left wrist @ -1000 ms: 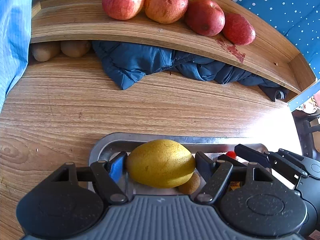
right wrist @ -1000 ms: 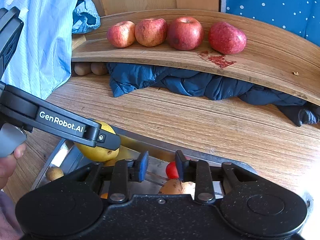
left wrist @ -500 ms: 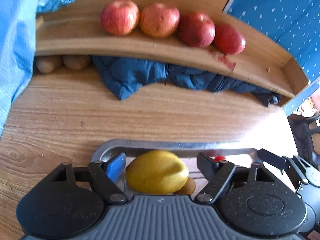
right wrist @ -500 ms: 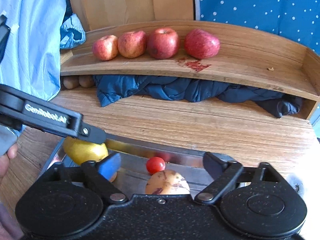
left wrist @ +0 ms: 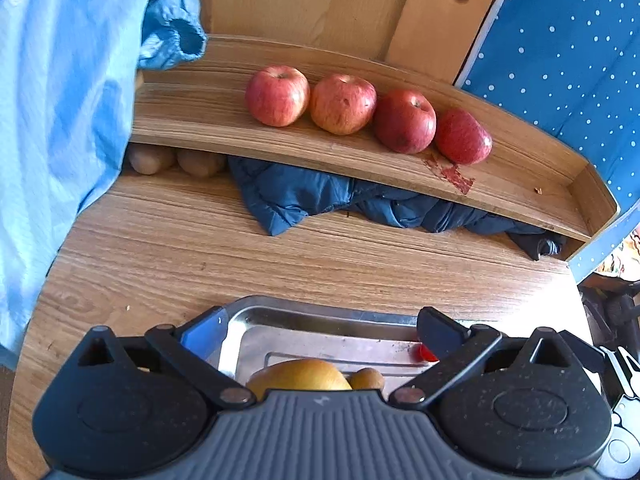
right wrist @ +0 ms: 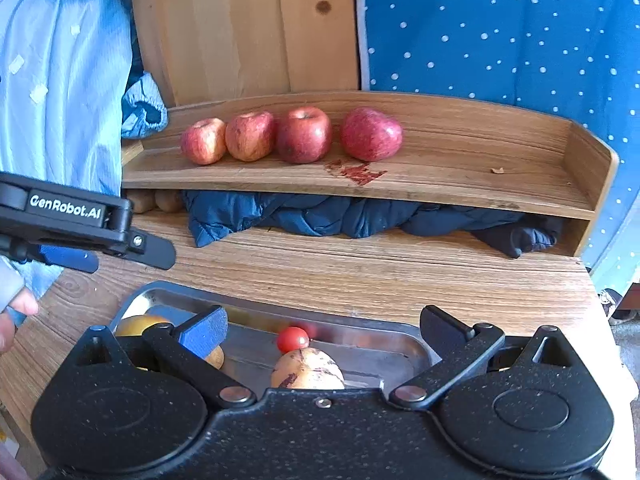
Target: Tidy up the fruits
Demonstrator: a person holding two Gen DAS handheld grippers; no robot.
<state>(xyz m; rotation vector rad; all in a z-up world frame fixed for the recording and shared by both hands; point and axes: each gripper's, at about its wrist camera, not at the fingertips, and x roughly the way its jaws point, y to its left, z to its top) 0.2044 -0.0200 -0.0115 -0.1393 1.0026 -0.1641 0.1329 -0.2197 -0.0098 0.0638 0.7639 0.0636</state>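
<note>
Several red apples (left wrist: 277, 96) (right wrist: 302, 134) sit in a row on the curved wooden shelf (left wrist: 224, 136) (right wrist: 460, 184). A steel tray (left wrist: 320, 314) (right wrist: 360, 330) lies on the wooden table below both grippers. It holds a yellow pear (left wrist: 298, 374) (right wrist: 138, 324), a small brown fruit (left wrist: 366, 378), a cherry tomato (left wrist: 428, 354) (right wrist: 293, 339) and a speckled tan fruit (right wrist: 307, 370). My left gripper (left wrist: 320, 332) (right wrist: 128, 258) hangs open above the pear, apart from it. My right gripper (right wrist: 324, 330) is open above the tomato and the speckled fruit.
Two kiwis (left wrist: 152, 158) lie under the shelf's left end, beside a crumpled dark blue jacket (left wrist: 304, 196) (right wrist: 320, 216). Light blue cloth (left wrist: 60, 100) hangs at the left. A red stain (left wrist: 452, 172) marks the shelf. A hand (right wrist: 16, 312) shows at the left edge.
The left gripper opened wide off the yellow pear, which now lies lower in the tray. The right gripper went from nearly shut to wide open. Both pulled back and up.
</note>
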